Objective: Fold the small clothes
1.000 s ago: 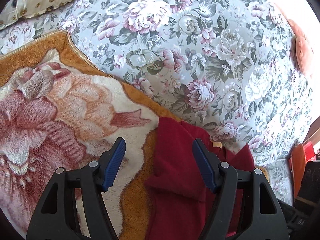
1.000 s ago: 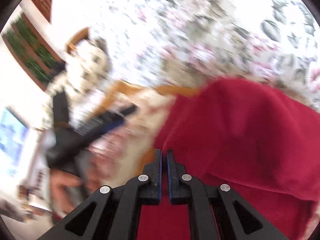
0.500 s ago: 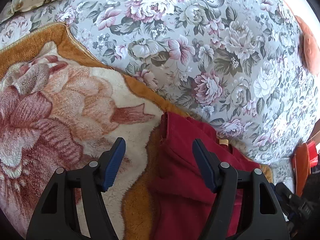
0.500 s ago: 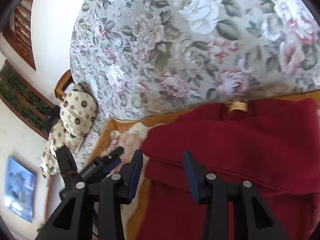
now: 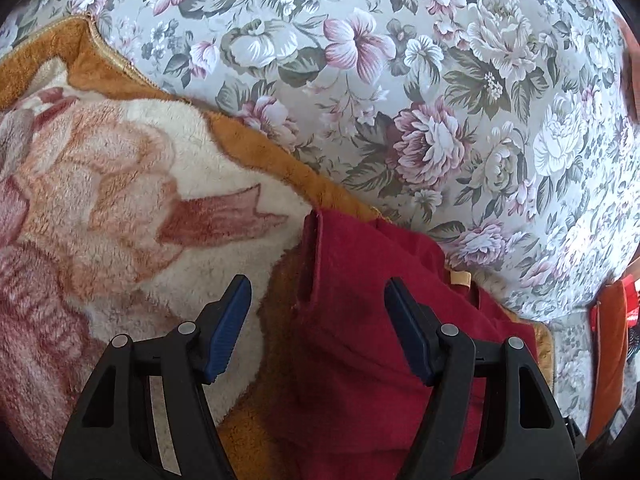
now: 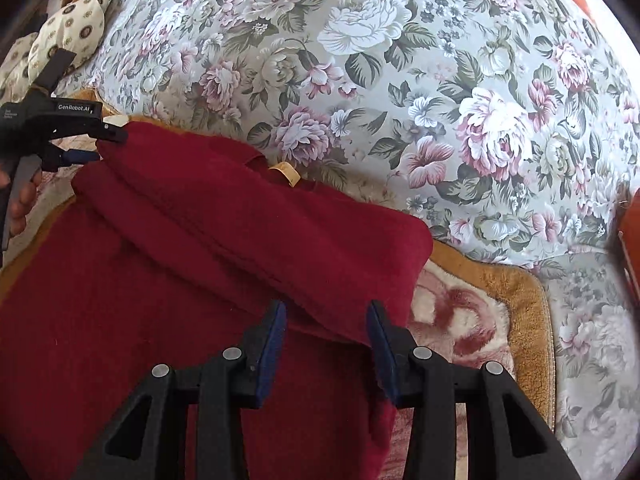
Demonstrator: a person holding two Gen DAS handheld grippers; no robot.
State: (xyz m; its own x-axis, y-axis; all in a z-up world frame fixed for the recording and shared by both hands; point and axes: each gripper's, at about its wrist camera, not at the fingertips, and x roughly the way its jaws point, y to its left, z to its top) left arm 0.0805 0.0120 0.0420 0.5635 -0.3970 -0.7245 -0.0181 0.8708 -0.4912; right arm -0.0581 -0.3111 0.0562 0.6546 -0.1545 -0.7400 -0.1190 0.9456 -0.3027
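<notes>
A dark red fleece garment [image 6: 192, 264] lies on a plush orange and cream blanket [image 5: 120, 184], with its top part folded over the lower part. It also shows in the left wrist view [image 5: 360, 320]. A tan neck label [image 6: 286, 172] sits at its far edge. My left gripper [image 5: 318, 328] is open and empty, its jaws spanning the garment's left hemmed edge. In the right wrist view the left gripper [image 6: 80, 140] sits at the garment's far left corner. My right gripper [image 6: 326, 344] is open and empty, just above the folded edge.
The blanket lies on a bed with a grey floral sheet [image 6: 400, 80]. A cream patterned pillow [image 6: 76, 28] sits at the far left. An orange cushion [image 5: 608, 344] and red items lie past the bed's right edge.
My right gripper opened and let the red garment drop, folded over itself, then swung to face it from the right. My left gripper stayed open and moved closer to the hem.
</notes>
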